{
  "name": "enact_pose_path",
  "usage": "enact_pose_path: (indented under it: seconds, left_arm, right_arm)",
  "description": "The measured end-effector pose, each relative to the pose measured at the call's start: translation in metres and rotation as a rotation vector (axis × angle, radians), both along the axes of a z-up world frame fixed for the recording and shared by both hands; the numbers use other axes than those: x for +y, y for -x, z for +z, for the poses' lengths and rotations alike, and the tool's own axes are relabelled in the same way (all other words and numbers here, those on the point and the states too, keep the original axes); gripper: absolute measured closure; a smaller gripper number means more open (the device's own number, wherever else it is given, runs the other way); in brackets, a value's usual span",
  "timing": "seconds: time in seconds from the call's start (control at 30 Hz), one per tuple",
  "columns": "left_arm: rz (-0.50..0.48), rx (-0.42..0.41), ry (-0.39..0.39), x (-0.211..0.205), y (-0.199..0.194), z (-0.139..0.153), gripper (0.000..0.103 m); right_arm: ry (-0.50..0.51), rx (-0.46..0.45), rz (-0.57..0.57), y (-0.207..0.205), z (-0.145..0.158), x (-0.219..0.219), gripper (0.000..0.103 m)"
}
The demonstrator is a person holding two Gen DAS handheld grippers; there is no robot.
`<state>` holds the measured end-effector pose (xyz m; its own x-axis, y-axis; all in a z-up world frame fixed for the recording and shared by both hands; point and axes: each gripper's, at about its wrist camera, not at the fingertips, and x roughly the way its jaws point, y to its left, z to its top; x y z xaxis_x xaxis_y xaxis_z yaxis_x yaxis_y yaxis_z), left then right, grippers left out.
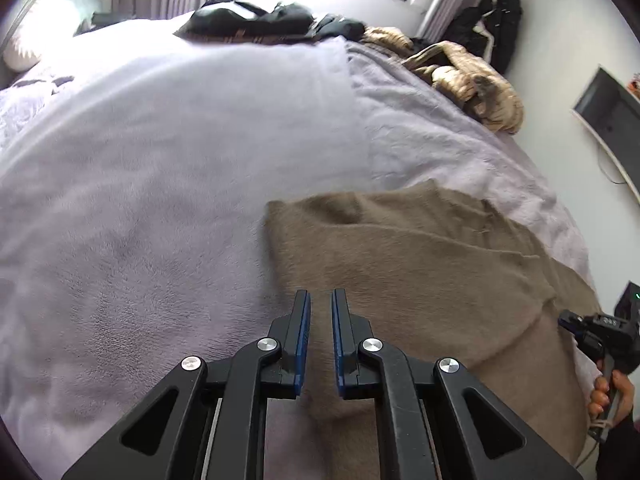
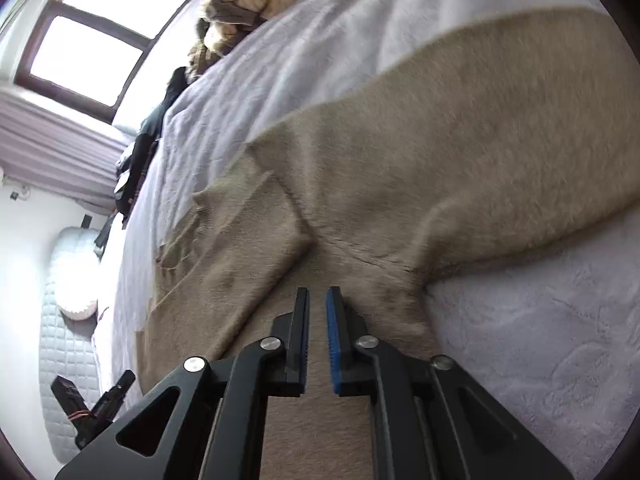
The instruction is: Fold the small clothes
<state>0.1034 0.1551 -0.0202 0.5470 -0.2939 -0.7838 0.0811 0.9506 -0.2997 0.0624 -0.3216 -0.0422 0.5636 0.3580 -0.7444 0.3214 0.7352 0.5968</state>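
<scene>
A fuzzy tan-brown garment [image 1: 420, 264] lies spread on the lilac bed blanket [image 1: 160, 160], partly folded over itself. My left gripper [image 1: 321, 300] hovers over its near left part, jaws a little apart with nothing between them. In the right wrist view the same garment [image 2: 440, 152] fills the middle, with a folded flap [image 2: 240, 248] at the left. My right gripper [image 2: 318, 298] is over the garment near a narrow part, jaws slightly apart and empty. The right gripper also shows at the right edge of the left wrist view [image 1: 600, 336], held by a hand.
A striped beige garment [image 1: 468, 76] and dark clothes [image 1: 260, 20] lie at the far side of the bed. A window [image 2: 92, 28] and curtains stand beyond. A dark screen [image 1: 612, 120] hangs on the right wall. A quilted headboard [image 2: 68, 328] is at the left.
</scene>
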Motion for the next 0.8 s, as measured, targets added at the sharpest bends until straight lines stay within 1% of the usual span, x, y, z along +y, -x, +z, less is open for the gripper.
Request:
enact_pose_path:
  seconds: [0.1,0.17,0.23,0.27,0.3,0.37,0.47,0.57,0.63,0.67,0.7,0.77,0.8]
  left_arm:
    - [-0.025,-0.005,-0.009,-0.012,0.002,0.004,0.092]
    - [-0.035,0.015,-0.050,-0.023,0.002,-0.004,0.092]
    - [-0.034,0.065,-0.135,-0.032,0.002,-0.025,0.092]
    - [-0.032,0.067,-0.151,-0.032,0.005,-0.035,0.092]
    - [-0.032,0.058,-0.146,-0.031,0.007,-0.038,0.092]
    - [-0.029,0.031,-0.139,-0.029,0.014,-0.039,0.092]
    - [-0.034,0.030,-0.157,-0.029,0.017,-0.035,0.092]
    - [-0.021,0.029,-0.170,-0.032,0.019,-0.033,0.092]
    - [-0.010,0.028,-0.176,-0.033,0.020,-0.034,0.092]
    - [-0.008,0.027,-0.181,-0.035,0.020,-0.035,0.092]
    - [-0.006,0.027,-0.184,-0.036,0.020,-0.035,0.092]
    - [-0.005,0.028,-0.190,-0.037,0.020,-0.035,0.092]
    - [-0.005,0.028,-0.191,-0.038,0.019,-0.035,0.092]
  right_arm:
    - [0.030,-0.035,0.078,-0.015,0.009,0.022,0.089]
    - [0.041,-0.039,0.117,-0.026,0.008,0.041,0.089]
    - [0.071,-0.018,0.132,-0.035,0.000,0.050,0.087]
    - [0.105,0.008,0.132,-0.040,-0.008,0.054,0.085]
    - [0.110,0.027,0.126,-0.038,-0.016,0.053,0.086]
    - [0.065,0.012,0.107,-0.033,-0.021,0.046,0.086]
    - [0.071,0.033,0.113,-0.022,-0.022,0.039,0.086]
    - [-0.011,0.019,0.074,-0.013,-0.021,0.026,0.084]
    - [-0.056,0.005,0.044,-0.010,-0.020,0.018,0.075]
    - [-0.079,-0.003,0.030,-0.011,-0.020,0.014,0.062]
    - [-0.119,-0.010,0.015,-0.014,-0.022,0.011,0.055]
    - [-0.160,-0.004,-0.020,-0.021,-0.026,0.007,0.055]
    - [-0.162,-0.003,-0.027,-0.025,-0.027,0.006,0.057]
